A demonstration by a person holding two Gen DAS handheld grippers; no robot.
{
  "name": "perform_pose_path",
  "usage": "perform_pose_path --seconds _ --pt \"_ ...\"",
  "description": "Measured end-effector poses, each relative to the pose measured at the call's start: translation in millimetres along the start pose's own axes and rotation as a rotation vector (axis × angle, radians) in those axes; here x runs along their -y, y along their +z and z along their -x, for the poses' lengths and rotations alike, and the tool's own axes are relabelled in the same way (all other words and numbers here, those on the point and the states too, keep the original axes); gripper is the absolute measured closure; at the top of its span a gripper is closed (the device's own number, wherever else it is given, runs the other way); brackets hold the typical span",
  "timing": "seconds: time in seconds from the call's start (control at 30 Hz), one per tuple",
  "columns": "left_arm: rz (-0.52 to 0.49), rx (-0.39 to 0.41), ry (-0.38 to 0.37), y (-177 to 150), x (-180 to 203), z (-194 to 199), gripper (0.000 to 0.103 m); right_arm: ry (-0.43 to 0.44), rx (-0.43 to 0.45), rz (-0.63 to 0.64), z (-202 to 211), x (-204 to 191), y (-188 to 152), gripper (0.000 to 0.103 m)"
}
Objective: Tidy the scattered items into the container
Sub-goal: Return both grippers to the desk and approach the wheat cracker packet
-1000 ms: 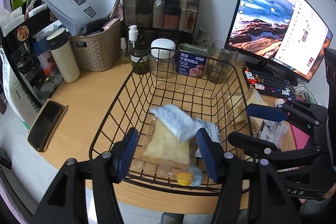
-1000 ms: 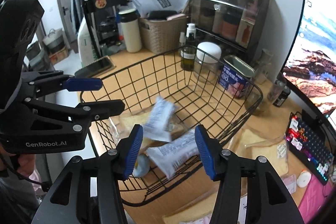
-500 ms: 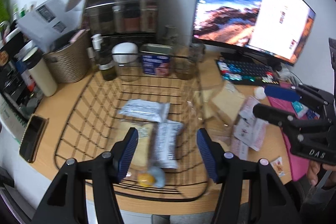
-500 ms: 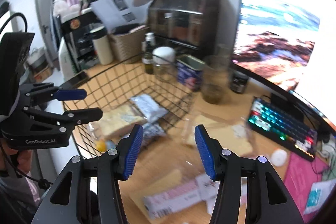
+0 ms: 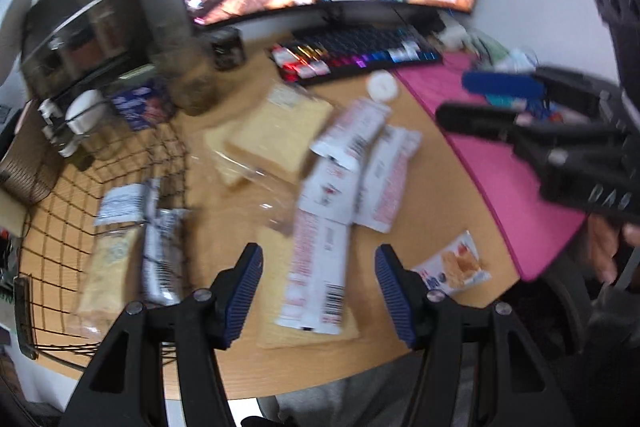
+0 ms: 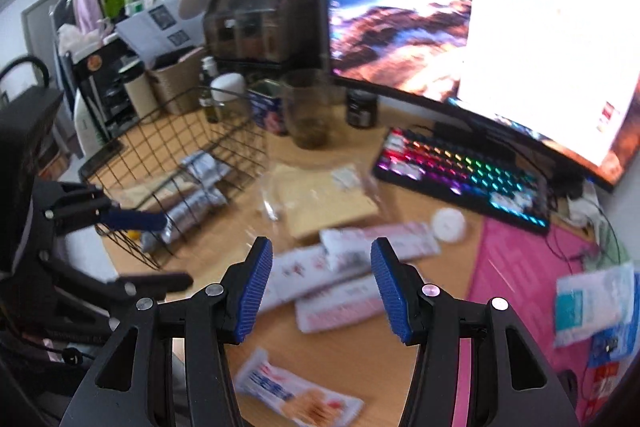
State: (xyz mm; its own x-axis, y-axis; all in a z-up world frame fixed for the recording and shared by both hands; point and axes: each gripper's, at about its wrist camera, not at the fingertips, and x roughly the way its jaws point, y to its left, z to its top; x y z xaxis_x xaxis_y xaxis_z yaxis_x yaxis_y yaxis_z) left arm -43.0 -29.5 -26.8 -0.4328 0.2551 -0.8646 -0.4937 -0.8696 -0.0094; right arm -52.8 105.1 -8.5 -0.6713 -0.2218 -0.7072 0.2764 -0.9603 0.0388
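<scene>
Grippers, left and right, hover part-open and empty above white packets beside the wire basket.

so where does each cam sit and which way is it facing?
Left wrist: on the left claw, tilted down at white-and-red packets on the desk, wire basket to its left; right claw and a hand at right.
Right wrist: on the right claw, facing packets, keyboard and monitor; left claw at left.
Shared: basket, packets, bagged bread, keyboard.
</scene>
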Motion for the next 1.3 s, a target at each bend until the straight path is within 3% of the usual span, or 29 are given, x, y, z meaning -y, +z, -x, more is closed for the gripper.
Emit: perform_pose_path --seconds 0.13,0.2,0.33,0.43,0.53,0.73,0.97,1.13,1.3 --pt "-0.020 -0.074 -0.004 -4 20 -25 0.038 -0.006 -0.017 -0.023 6 21 -20 0.050" --pt "-0.036 -0.098 0.029 -7 26 -34 0.038 -0.004 -0.026 -0.038 6 30 -28 0.050" --pt "-0.019 -0.138 0.039 -9 23 -50 0.038 0.008 -0.045 -0.057 1 44 -43 0.050" --pt "-0.022 -0.161 0.063 -11 22 -60 0.038 0.040 -0.080 0.015 -7 39 -55 0.050" --pt "-0.014 -0.194 0.076 -14 19 -71 0.038 0.128 -0.147 0.111 -17 30 -72 0.049" --pt "-0.002 -0.182 0.098 -12 15 -72 0.038 0.220 -0.239 0.338 -29 2 -106 0.045" --pt "0.011 -0.223 0.109 -14 3 -80 0.034 0.283 -0.244 0.376 -38 -13 -113 0.044" --pt "0.030 -0.205 0.082 -15 -3 -83 0.035 0.258 -0.269 0.377 -46 -12 -114 0.044" --pt "0.059 -0.187 0.042 -14 -8 -81 0.052 0.280 -0.273 0.374 -53 -14 -111 0.044"
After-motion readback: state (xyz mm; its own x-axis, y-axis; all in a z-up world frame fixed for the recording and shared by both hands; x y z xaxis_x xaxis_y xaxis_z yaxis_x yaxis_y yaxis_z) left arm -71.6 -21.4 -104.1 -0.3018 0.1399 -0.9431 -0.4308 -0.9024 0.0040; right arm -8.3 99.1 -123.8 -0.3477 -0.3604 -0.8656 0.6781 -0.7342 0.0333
